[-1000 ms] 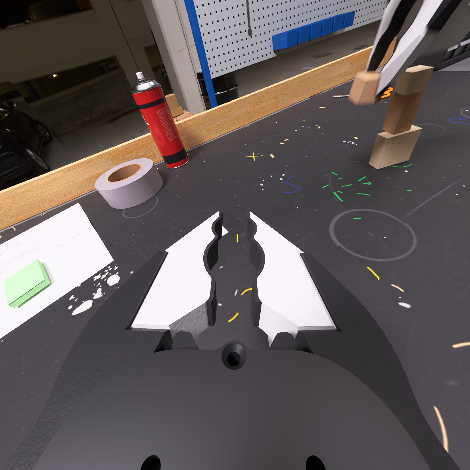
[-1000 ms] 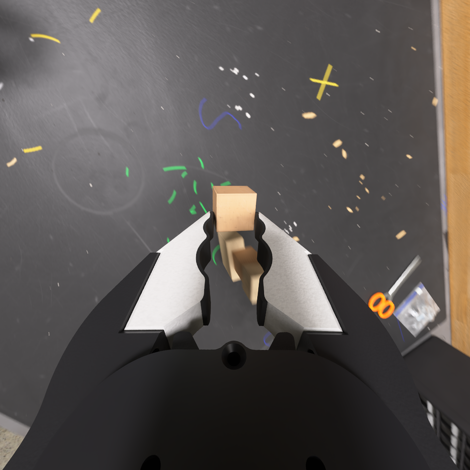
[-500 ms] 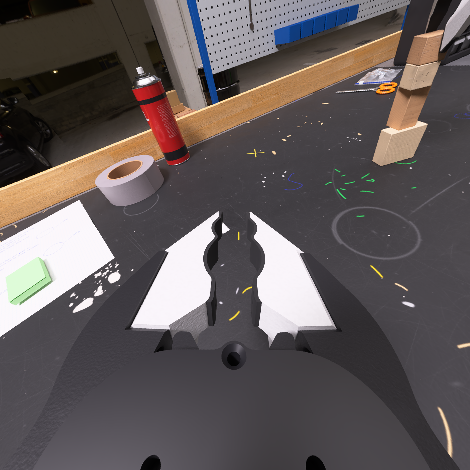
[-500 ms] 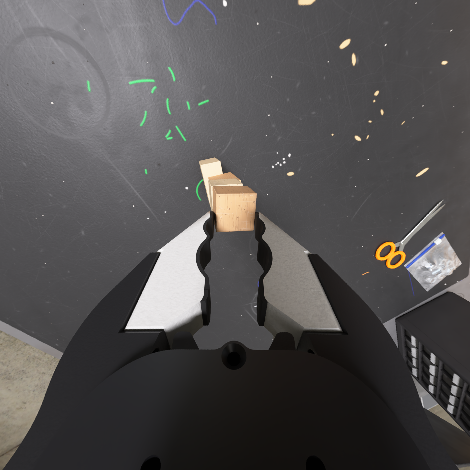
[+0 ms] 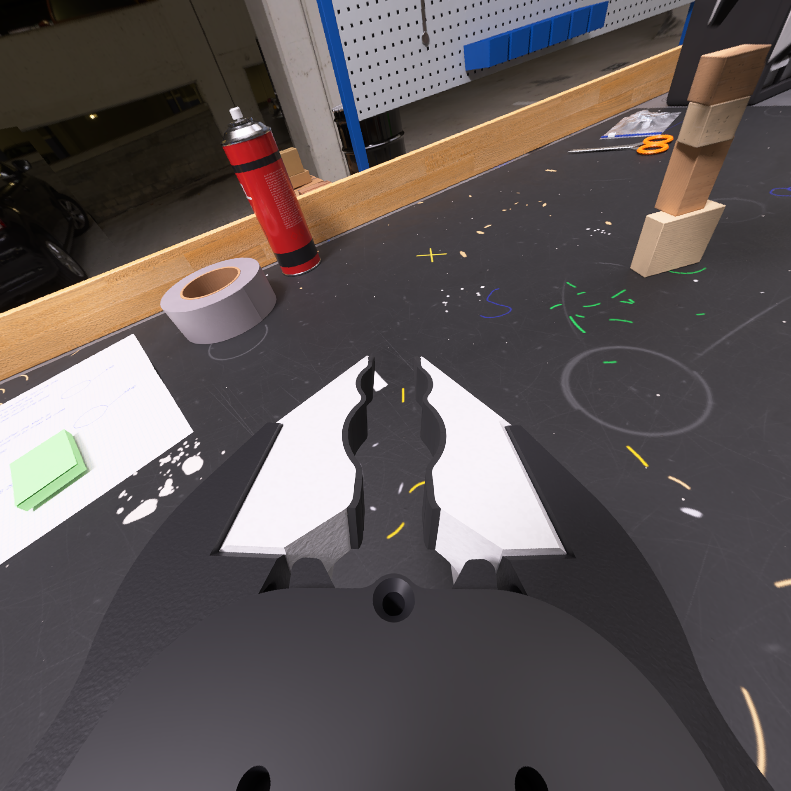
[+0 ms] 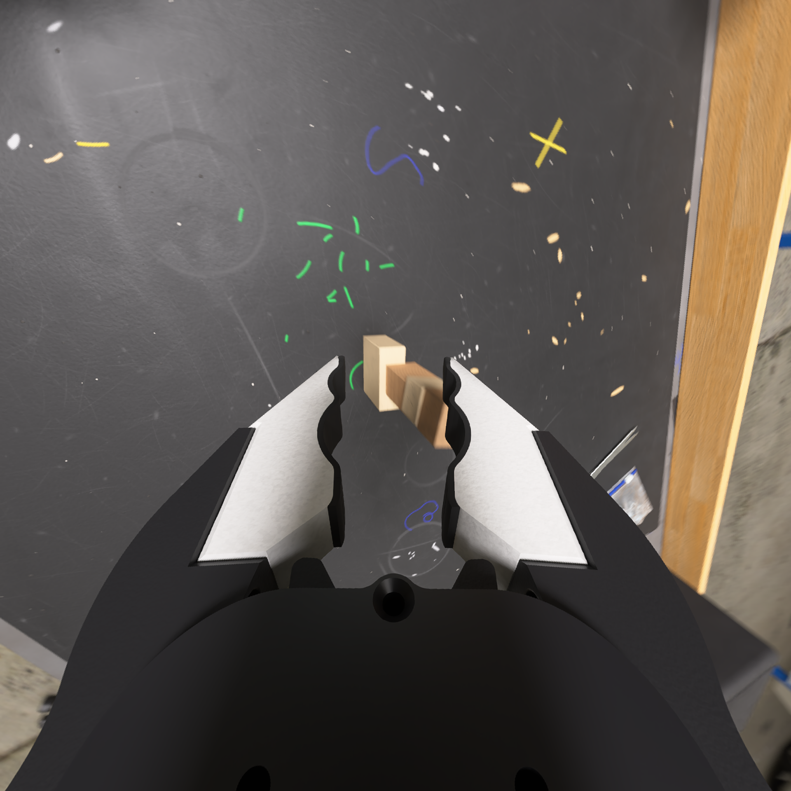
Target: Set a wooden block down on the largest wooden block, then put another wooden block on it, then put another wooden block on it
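Observation:
A stack of wooden blocks stands at the right of the left wrist view: the largest pale block (image 5: 676,239) at the bottom, a tall brown block (image 5: 693,179), a pale block (image 5: 712,122) and a brown block (image 5: 727,72) on top. The stack leans a little. My right gripper (image 6: 393,364) is open and empty above the stack, looking down on it. Between its fingers I see the base block (image 6: 383,368) and the brown blocks (image 6: 411,385) above it. My left gripper (image 5: 396,364) is low over the table, far left of the stack, empty, jaws a narrow gap apart.
A red spray can (image 5: 269,192) and a grey tape roll (image 5: 218,299) stand by the wooden rail (image 5: 428,171). A paper sheet (image 5: 85,406) with a green pad (image 5: 45,468) lies at the left. Scissors (image 5: 642,145) and a plastic bag (image 5: 642,124) lie behind the stack.
My right gripper carried the small brown block onto the top of the stack, opened and let it go, then drew back above it. My left gripper has not moved.

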